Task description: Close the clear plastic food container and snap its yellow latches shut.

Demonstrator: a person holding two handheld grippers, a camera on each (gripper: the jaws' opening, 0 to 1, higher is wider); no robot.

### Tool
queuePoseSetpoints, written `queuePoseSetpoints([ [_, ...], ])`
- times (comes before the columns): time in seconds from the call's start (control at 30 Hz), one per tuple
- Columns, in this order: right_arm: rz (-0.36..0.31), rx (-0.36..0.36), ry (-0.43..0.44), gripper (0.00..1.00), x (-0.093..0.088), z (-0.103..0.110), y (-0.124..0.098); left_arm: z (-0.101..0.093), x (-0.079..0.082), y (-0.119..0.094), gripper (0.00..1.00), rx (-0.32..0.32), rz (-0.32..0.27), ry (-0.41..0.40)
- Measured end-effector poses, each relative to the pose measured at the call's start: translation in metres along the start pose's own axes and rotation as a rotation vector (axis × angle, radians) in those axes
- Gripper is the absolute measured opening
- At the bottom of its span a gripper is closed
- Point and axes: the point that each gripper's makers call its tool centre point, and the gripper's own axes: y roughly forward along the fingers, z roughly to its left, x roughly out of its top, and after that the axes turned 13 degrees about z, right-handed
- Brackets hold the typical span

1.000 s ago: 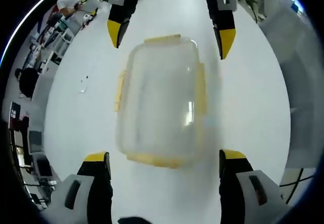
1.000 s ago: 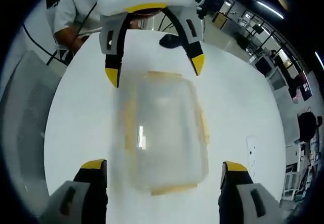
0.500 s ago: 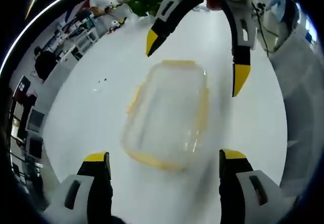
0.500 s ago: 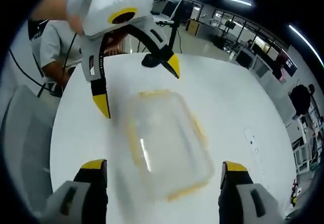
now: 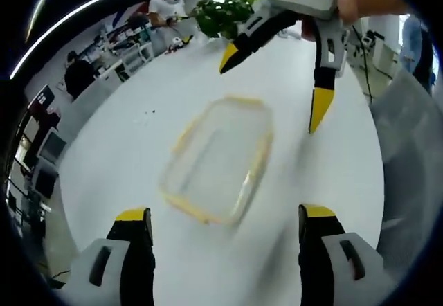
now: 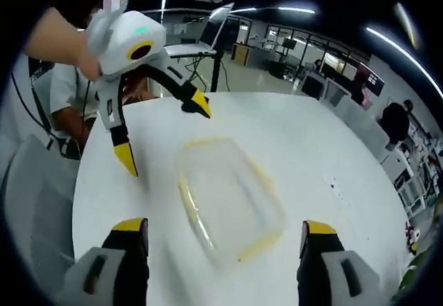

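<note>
Left gripper view has your left gripper (image 5: 221, 216) spread wide, just short of the clear container (image 5: 218, 157) on the white tabletop (image 5: 118, 147); your right gripper (image 5: 280, 84), equally wide, hovers beyond it

A white round tabletop (image 5: 138, 147) is spreading across the left gripper view, and it is showing again in the right gripper view (image 6: 325, 147). At about 12 o'clock in the left gripper view a green potted plant (image 5: 220, 15) is standing at the far edge, and a person in a white shirt (image 5: 166, 5) is standing beyond it at 11 o'clock. At 10 o'clock desks with monitors (image 5: 41, 160) are lining the room. In the right gripper view a seated person in a white shirt (image 6: 66, 105) is showing at 9 o'clock, and a laptop on a stand (image 6: 208, 36) is rising at 12 o'clock. Small dark specks (image 6: 333, 185) are lying on the tabletop at 3 o'clock.
</note>
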Motion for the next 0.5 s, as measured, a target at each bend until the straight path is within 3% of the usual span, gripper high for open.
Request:
queuePoseSetpoints([
  [0.33,-0.056,-0.03,0.044,0.89,-0.011,0.012,-0.011,-0.013,0.001,-0.011,0.84,0.032,-0.075,-0.068],
  [0.5,-0.087,-0.052,0.056,0.87,-0.016,0.018,-0.021,-0.025,-0.003,-0.016,0.84,0.017,-0.086,-0.091],
])
